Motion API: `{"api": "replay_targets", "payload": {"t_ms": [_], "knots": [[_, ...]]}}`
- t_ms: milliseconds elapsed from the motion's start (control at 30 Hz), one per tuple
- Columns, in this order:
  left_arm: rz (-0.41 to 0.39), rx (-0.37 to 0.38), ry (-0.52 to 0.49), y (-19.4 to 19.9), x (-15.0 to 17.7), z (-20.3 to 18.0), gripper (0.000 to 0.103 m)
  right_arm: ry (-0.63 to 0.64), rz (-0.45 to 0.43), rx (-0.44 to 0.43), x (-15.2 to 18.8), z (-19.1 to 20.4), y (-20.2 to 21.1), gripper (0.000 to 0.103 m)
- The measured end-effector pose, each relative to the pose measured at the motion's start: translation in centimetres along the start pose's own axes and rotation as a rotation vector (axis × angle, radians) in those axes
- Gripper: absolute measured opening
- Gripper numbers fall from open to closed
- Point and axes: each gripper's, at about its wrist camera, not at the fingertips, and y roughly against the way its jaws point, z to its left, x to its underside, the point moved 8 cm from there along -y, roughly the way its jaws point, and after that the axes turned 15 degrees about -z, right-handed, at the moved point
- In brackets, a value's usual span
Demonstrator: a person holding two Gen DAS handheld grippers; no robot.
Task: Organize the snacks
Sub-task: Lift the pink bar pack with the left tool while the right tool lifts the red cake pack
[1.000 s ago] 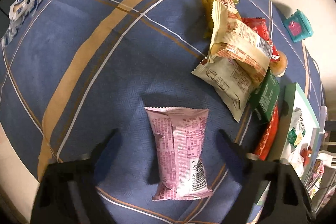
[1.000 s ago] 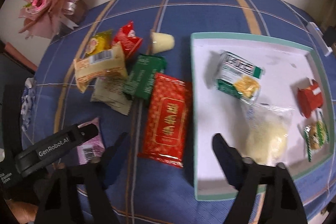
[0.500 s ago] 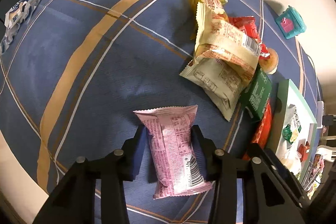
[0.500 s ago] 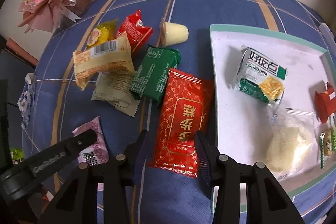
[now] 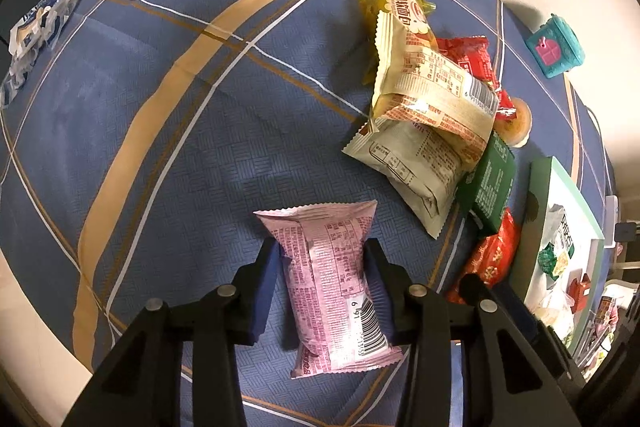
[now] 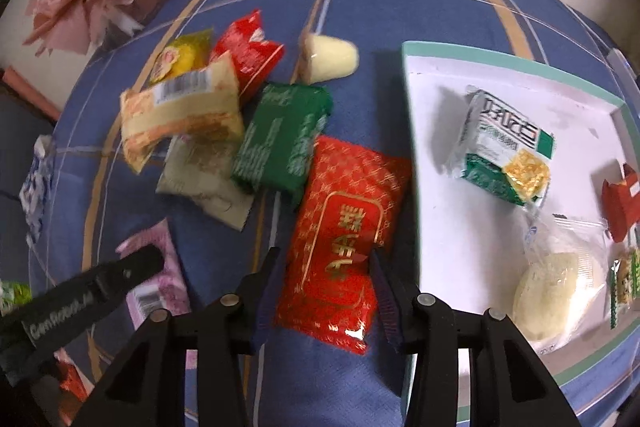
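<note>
Where snacks crowd it, tray (image 6: 412,147) holds green-white packet (image 6: 505,151).

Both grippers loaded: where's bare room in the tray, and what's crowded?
Bare floor in the tray lies along its left wall, beside the green-white packet, and at its far end. Its right side is crowded. The snack pile left of the tray is packed.

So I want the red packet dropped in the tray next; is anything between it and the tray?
Nothing visible. The red packet, clamped in the right tongs, lies right beside the tray's near rim, with only bare cloth between.
</note>
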Motion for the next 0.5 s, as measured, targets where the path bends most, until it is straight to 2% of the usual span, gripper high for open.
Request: {"api": "replay_targets", "payload": {"t_ms": [100, 233, 300, 333, 500], "knots": [[0.0, -0.002, -0.003, -0.2, 0.0, -0.2, 0.045, -0.014, 0.018, -0.051, 0.4, 0.9, 0.2, 0.047], [0.001, -0.008, -0.004, -0.6, -0.1, -0.4, 0.045, -0.019, 0.011, -0.006, 0.3, 0.7, 0.0, 0.048], [0.0, -0.013, -0.01, -0.9, 0.0, -0.5, 0.046, -0.034, 0.009, 0.015, 0.2, 0.3, -0.2, 0.052], [0.0, -0.018, -0.016, -1.0, 0.0, -0.6, 0.046, -0.045, 0.01, 0.023, 0.3, 0.1, -0.4, 0.058], [-0.001, -0.028, -0.023, -1.3, 0.0, -0.6, 0.046, -0.09, 0.02, 0.036, 0.4, 0.0, -1.6, 0.064]]}}
